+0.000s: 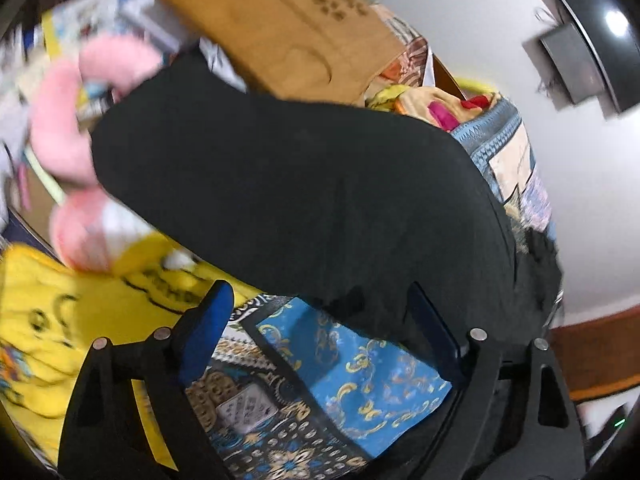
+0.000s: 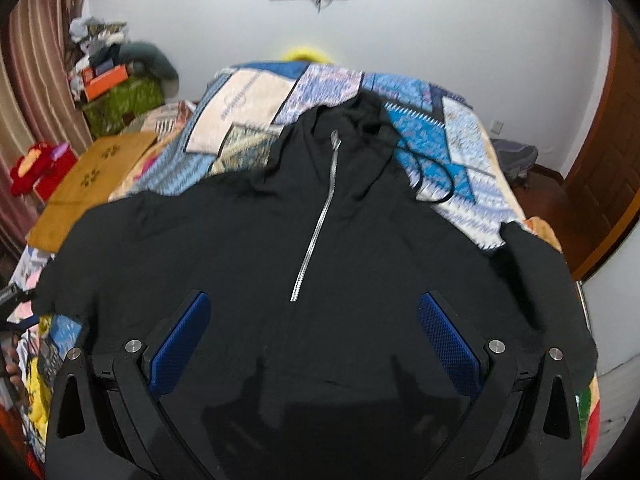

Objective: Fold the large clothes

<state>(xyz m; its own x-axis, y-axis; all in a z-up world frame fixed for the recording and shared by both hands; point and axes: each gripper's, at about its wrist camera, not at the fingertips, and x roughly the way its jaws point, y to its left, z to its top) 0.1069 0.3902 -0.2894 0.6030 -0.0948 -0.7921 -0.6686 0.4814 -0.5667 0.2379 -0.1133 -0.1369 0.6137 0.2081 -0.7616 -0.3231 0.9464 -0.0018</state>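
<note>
A black zip hoodie (image 2: 248,248) lies spread front-up on the patterned bed cover (image 2: 256,100), hood toward the far wall, silver zipper (image 2: 316,224) down its chest. My right gripper (image 2: 314,308) is open and hovers over the hoodie's lower front, blue pads (image 2: 448,340) wide apart. My left gripper (image 1: 320,300) is open at the hoodie's side edge (image 1: 288,184), over the blue patterned cover (image 1: 352,380); its right finger (image 1: 432,328) is against black cloth. The left wrist view is blurred.
A wooden board (image 1: 280,28) and pink plush toy (image 1: 60,120) lie beyond the hoodie, also a yellow printed cloth (image 1: 60,320). The board also shows in the right wrist view (image 2: 92,176), with cluttered boxes (image 2: 112,92) left. A brown door (image 2: 600,184) stands right.
</note>
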